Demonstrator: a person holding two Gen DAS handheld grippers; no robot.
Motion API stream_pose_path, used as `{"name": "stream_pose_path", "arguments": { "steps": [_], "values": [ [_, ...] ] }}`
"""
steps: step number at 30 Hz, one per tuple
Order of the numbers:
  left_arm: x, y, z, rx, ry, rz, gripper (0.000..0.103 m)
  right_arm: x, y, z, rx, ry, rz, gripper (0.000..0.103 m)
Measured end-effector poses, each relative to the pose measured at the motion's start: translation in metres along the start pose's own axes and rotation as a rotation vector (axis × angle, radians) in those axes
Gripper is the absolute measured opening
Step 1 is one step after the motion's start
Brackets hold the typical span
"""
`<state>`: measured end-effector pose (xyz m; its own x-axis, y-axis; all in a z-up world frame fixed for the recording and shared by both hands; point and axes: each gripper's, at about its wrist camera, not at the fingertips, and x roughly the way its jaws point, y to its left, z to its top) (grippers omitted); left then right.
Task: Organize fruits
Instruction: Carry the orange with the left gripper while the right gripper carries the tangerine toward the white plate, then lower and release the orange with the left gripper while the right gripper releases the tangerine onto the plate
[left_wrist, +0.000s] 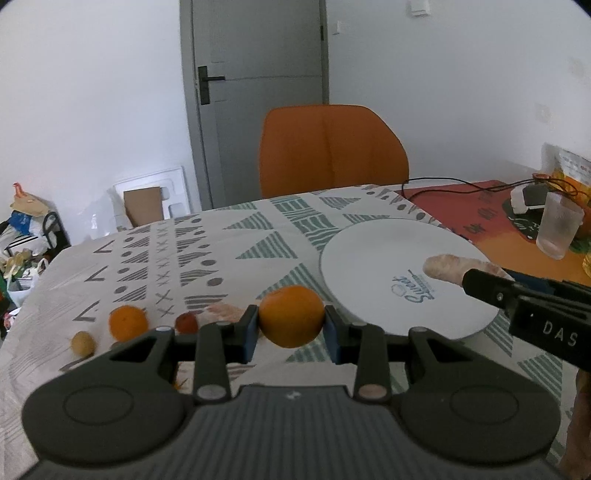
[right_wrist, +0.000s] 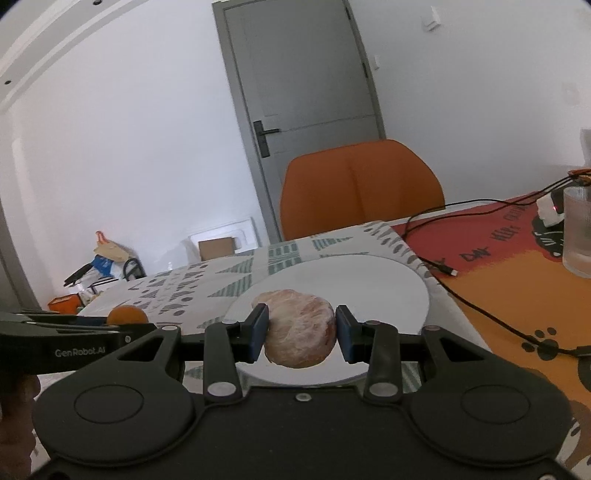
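My left gripper is shut on a round orange, held above the patterned tablecloth just left of a white plate. My right gripper is shut on a peeled pinkish fruit piece, held over the near part of the plate. In the left wrist view that piece pokes out over the plate's right side. On the cloth at the left lie a second orange, a small red fruit, a small yellowish fruit and another peeled piece.
An orange chair stands behind the table's far edge. To the right lies a red and orange mat with a black cable across it, a ribbed glass and small items. Clutter sits on the floor at the left.
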<state>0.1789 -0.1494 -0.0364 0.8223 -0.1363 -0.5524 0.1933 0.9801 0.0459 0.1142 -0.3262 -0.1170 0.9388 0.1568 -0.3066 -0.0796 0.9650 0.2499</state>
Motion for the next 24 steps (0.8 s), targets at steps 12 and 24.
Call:
{"name": "stream_pose_path", "arguments": {
  "steps": [12,24],
  "values": [
    [0.032,-0.017,0.014,0.012,0.008,-0.047,0.035,0.018,-0.021,0.004,0.056,0.012,-0.038,0.039],
    [0.052,-0.032,0.023,0.010,0.023,-0.090,0.036,0.011,-0.034,0.000,0.084,0.007,-0.045,0.053]
  ]
}}
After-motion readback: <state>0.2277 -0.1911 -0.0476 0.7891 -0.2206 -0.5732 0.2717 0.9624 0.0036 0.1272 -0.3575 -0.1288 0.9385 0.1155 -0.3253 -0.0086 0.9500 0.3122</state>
